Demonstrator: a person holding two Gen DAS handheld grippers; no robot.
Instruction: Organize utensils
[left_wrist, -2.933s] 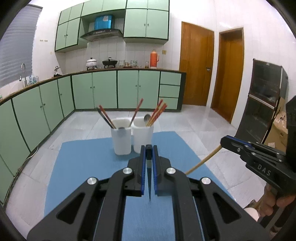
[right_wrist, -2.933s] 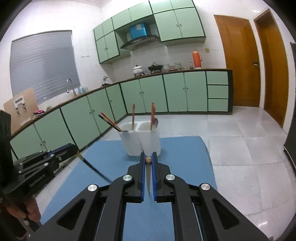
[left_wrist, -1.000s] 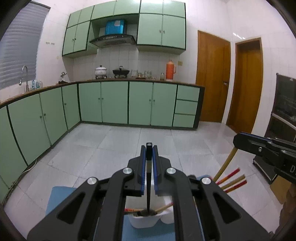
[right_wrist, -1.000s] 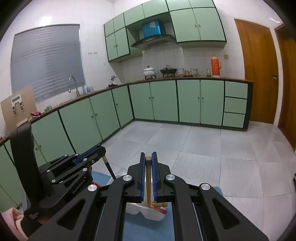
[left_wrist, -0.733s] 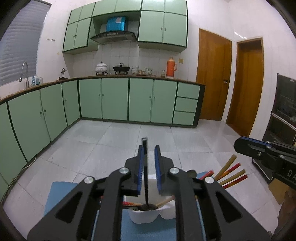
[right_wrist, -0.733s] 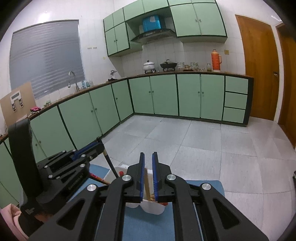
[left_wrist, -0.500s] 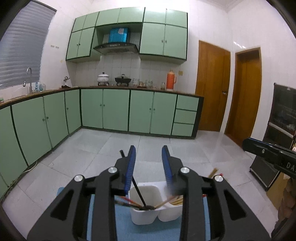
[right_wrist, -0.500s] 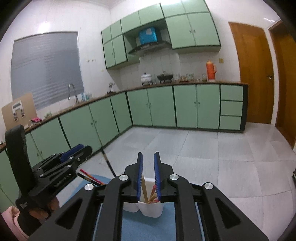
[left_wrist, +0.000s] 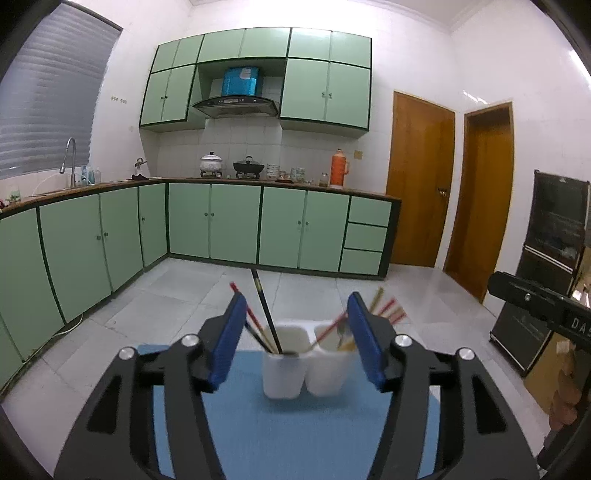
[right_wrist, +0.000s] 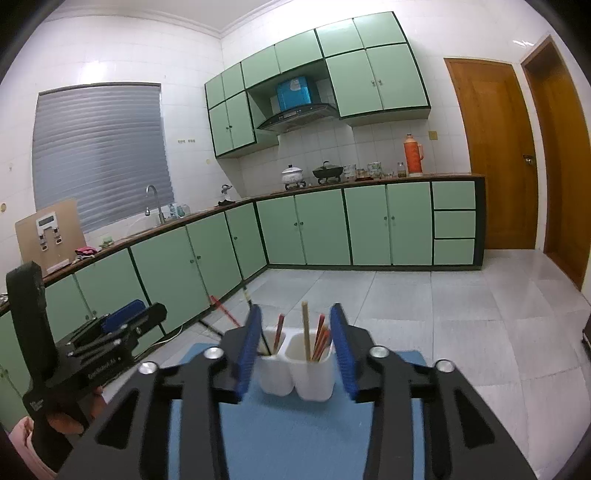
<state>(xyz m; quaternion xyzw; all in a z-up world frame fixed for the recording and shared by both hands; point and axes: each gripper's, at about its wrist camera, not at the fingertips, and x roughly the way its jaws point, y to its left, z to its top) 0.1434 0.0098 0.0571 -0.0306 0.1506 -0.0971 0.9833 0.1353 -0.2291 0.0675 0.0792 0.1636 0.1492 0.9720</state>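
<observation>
A white two-compartment utensil holder (left_wrist: 303, 363) (right_wrist: 295, 373) stands on a blue mat (left_wrist: 295, 435) (right_wrist: 288, 443). Its left cup holds a black chopstick (left_wrist: 266, 314) and red ones; its right cup holds a tan chopstick (right_wrist: 306, 330), red chopsticks and a spoon. My left gripper (left_wrist: 295, 341) is open and empty, just in front of the holder. My right gripper (right_wrist: 297, 349) is open and empty, also close in front of the holder. Each gripper shows at the edge of the other's view.
The mat lies on a table over a grey tiled floor. Green kitchen cabinets (left_wrist: 236, 225) line the back and left walls. Two wooden doors (left_wrist: 421, 177) stand at the right. A dark cabinet (left_wrist: 550, 258) stands at the far right.
Both grippers opened and let go of their chopsticks, which now stand in the holder. Both grippers have drawn back and up from the holder.
</observation>
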